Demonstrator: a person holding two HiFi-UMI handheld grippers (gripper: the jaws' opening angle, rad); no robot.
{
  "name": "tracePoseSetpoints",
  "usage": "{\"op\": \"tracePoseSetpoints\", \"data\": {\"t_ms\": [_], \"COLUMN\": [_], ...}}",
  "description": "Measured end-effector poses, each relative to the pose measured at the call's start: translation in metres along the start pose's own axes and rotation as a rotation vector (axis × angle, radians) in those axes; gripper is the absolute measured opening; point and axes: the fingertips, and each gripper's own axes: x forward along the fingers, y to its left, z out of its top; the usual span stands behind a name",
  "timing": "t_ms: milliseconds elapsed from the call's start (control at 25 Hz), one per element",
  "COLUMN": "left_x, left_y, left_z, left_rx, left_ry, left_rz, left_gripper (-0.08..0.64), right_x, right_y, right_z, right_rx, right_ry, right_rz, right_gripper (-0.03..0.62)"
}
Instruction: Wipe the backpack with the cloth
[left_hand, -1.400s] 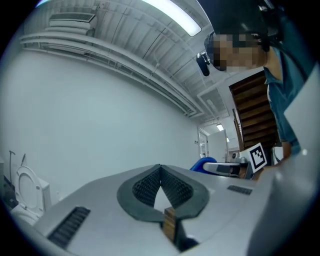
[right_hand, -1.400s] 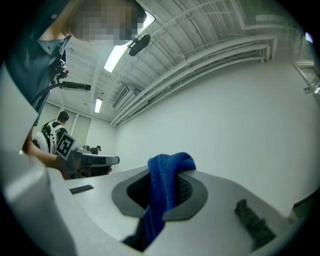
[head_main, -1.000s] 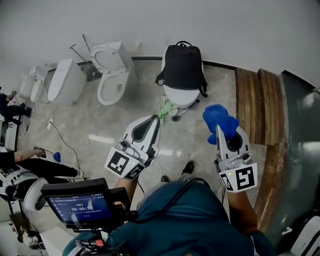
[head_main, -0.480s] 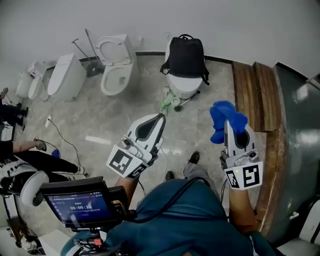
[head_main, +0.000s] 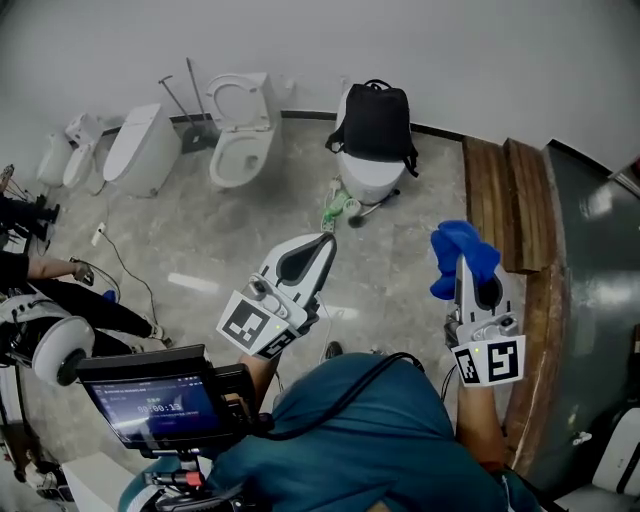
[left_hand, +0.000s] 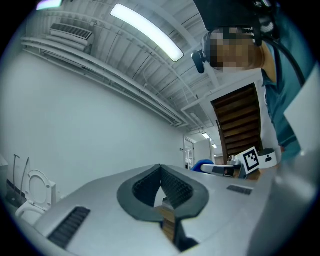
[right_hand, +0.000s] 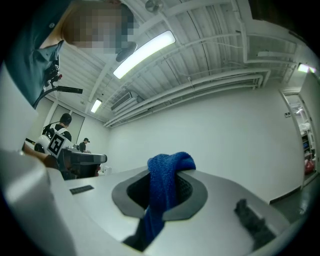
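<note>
A black backpack (head_main: 376, 122) sits upright on a white toilet (head_main: 367, 178) against the far wall in the head view. My right gripper (head_main: 462, 256) is held up at the right, well short of the backpack, shut on a blue cloth (head_main: 457, 255) that bunches over its tip. The right gripper view shows the cloth (right_hand: 164, 184) draped between the jaws. My left gripper (head_main: 326, 240) points toward the toilet from mid-floor, shut with nothing in it. In the left gripper view its jaws (left_hand: 161, 172) meet at the tip and aim upward at the wall and ceiling.
Another white toilet (head_main: 240, 140) with its lid up and a white cistern (head_main: 140, 150) stand at the far left. Green and white items (head_main: 338, 208) lie at the toilet base. Wooden steps (head_main: 505, 205) run along the right. A monitor (head_main: 155, 405) sits near my chest.
The view has drifted so the backpack and toilets sit slightly higher and right. Both grippers have lowered a little in frame; the right one still holds the cloth.
</note>
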Motion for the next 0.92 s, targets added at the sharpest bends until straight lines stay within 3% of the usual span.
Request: {"op": "tracePoseSetpoints", "data": {"t_ms": [400, 920], "left_x": [0.024, 0.038], "left_y": [-0.046, -0.044], "left_z": [-0.014, -0.012], "left_rx": [0.005, 0.015], "left_ry": [0.026, 0.027], "left_rz": [-0.010, 0.006], "left_gripper": [0.002, 0.002], "right_x": [-0.034, -0.027], "right_y": [-0.030, -0.047], "right_z": [0.005, 0.002], "right_rx": [-0.017, -0.012], "right_ry": [0.009, 0.020], "right_rz": [-0.007, -0.006], "right_gripper": [0.028, 0.028]}}
